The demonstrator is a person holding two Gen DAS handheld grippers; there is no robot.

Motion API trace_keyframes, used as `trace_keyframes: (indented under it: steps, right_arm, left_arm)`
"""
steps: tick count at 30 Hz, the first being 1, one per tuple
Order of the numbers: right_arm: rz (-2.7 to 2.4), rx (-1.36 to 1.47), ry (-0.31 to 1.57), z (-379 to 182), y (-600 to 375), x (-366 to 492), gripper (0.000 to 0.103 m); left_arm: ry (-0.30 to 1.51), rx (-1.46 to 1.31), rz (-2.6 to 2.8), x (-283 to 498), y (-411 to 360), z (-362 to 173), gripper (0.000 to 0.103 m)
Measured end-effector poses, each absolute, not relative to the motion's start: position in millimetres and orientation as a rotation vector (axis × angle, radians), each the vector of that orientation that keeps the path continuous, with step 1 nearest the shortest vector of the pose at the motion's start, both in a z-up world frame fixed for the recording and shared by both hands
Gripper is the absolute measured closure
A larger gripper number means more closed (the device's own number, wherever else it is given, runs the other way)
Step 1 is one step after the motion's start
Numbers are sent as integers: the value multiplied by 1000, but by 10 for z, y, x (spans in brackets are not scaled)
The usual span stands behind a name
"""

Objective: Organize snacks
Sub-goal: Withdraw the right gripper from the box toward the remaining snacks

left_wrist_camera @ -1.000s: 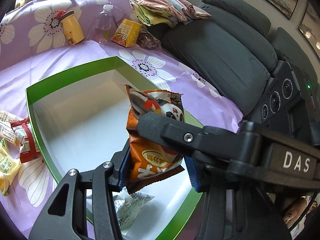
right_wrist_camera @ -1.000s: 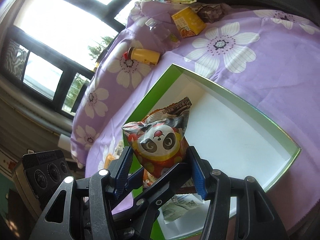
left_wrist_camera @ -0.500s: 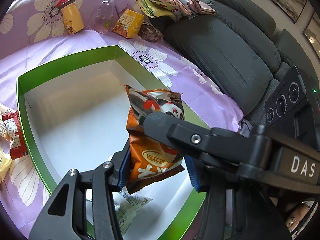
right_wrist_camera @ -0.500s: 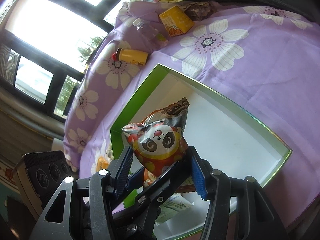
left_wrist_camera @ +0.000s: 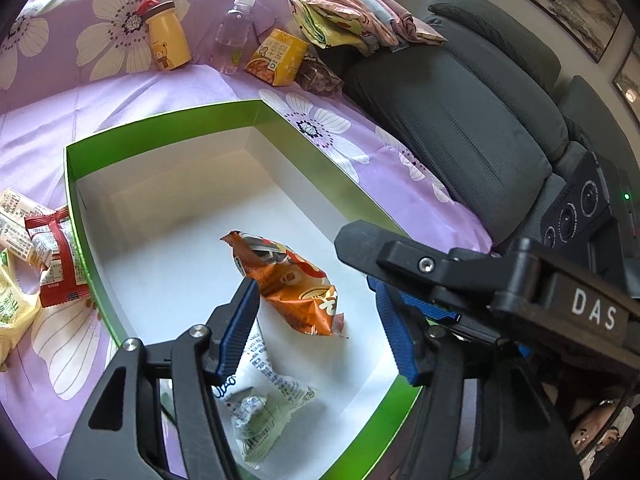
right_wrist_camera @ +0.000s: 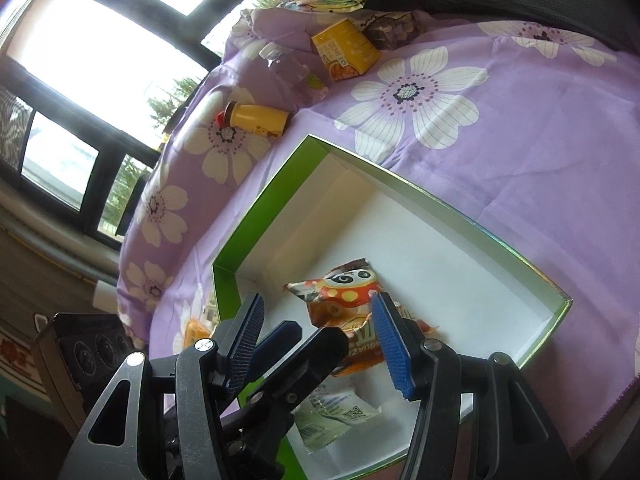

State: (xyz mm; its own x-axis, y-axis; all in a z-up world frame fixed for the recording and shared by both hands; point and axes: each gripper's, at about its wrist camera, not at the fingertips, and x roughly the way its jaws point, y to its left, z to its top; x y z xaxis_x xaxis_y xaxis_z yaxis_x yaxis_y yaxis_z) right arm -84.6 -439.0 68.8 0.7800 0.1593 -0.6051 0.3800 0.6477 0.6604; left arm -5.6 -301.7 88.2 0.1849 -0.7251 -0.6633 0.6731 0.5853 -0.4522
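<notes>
1. With the jaws opening, the left gripper [left_wrist_camera: 316, 326] stands wide; nothing is pinched. The orange pack [left_wrist_camera: 290, 286] lies loose on the box [left_wrist_camera: 160, 120] floor, between and just beyond the blue pads [left_wrist_camera: 238, 330], near the left one, but contact cannot be told.
2. The right gripper [right_wrist_camera: 324, 338] is seen parted and empty; the same pack [right_wrist_camera: 344, 292] lies past its tips, touching neither pad.
3. Key relation: more snacks are left outside the box. The red pack [left_wrist_camera: 54, 256] sits against the outer left wall with pale packs beside it, left of the left gripper, so that hand is judged nearer. Its long axis runs roughly along the wall, so a grip across the short side is called for, with the wall clearance watched.
4. The orange pack's long axis runs diagonally, away from the near corner; a white pack [left_wrist_camera: 260, 400] lies partly under its near end.
5. View differences: the left view shows the red pack and the sofa [left_wrist_camera: 460, 120]; the right view shows the panda face on the pack and the window [right_wrist_camera: 100, 40]. Bottle [left_wrist_camera: 234, 36], yellow jar [left_wrist_camera: 168, 40] and carton [left_wrist_camera: 278, 58] are seen in both, well apart from the box.
</notes>
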Motion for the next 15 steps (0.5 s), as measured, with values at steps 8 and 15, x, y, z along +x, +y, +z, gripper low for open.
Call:
trace_keyframes:
  steps: [8,15]
  right_arm:
    - [-175,816,659,831,-4272,-889,45]
    - [-204,747,643,963,-4045,-849,33]
  left_arm:
    - [892,-142,-902,-83,-2380,1117,24]
    - [823,-192,-750,-109,-1571,1265,12]
